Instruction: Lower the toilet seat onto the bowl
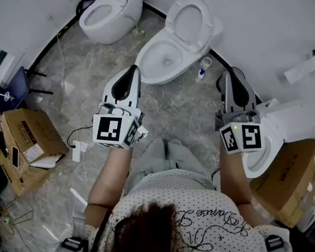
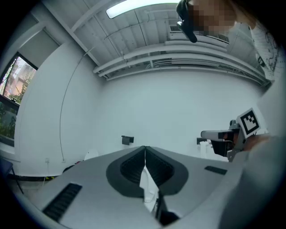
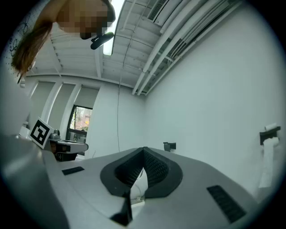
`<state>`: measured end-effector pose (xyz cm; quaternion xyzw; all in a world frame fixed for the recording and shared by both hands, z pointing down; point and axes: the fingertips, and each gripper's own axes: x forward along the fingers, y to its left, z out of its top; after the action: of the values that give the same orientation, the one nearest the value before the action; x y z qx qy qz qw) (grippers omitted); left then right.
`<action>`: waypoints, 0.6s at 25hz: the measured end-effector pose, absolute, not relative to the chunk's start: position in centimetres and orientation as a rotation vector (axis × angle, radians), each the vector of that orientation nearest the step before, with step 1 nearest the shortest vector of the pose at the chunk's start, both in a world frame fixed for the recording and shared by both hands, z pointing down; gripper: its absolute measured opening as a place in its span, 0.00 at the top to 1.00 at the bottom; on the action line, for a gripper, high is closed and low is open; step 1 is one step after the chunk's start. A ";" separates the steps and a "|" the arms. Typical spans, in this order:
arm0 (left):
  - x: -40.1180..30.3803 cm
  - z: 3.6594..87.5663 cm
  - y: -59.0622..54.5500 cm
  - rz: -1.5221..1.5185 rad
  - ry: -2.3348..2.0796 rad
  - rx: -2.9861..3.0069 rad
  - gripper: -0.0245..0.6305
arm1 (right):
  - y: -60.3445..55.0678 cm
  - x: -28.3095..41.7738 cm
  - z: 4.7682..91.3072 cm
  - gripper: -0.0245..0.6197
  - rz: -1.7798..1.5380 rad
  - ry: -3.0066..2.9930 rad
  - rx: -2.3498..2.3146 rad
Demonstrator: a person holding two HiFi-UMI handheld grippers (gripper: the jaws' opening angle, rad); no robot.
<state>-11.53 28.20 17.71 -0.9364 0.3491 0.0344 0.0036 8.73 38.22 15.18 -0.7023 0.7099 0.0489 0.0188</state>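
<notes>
The grey wedge-shaped left gripper (image 1: 134, 68) and right gripper (image 1: 225, 75) had black ribbed pads (image 2: 132, 166); behind the jaws sat black-and-white marker cubes (image 1: 114, 130). The person wore a white dotted shirt (image 1: 173, 203).

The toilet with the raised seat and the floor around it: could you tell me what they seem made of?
Toilet: likely glazed ceramic, white and smooth with a soft sheen.
Floor: probably stone or stone-look tile, grey with pale marbled veining.

**Bare workroom stocked with toilets**

Three toilets (image 1: 110, 11) stand loose along a white wall (image 1: 257, 13) on a stone-look floor (image 1: 83, 74), among cardboard boxes (image 1: 31, 138), a trailing cable (image 1: 60, 49) and a chair (image 1: 2, 93). Exposed pipes (image 2: 178, 60) and a strip light (image 2: 134, 6) run overhead.
</notes>
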 end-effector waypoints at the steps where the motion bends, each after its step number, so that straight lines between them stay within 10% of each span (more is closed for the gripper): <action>1: -11.5 17.6 28.5 0.112 1.094 -2.937 0.95 | 38.5 8.7 15.2 0.94 0.152 2.204 -2.183; 15: -11.1 17.2 28.2 0.123 1.037 -2.940 0.95 | 38.9 9.3 14.4 0.94 0.103 2.084 -2.093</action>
<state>-11.15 28.20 17.20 -0.9423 0.3324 0.0395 0.0107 9.26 38.95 14.38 -0.7052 0.7021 0.0347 0.0928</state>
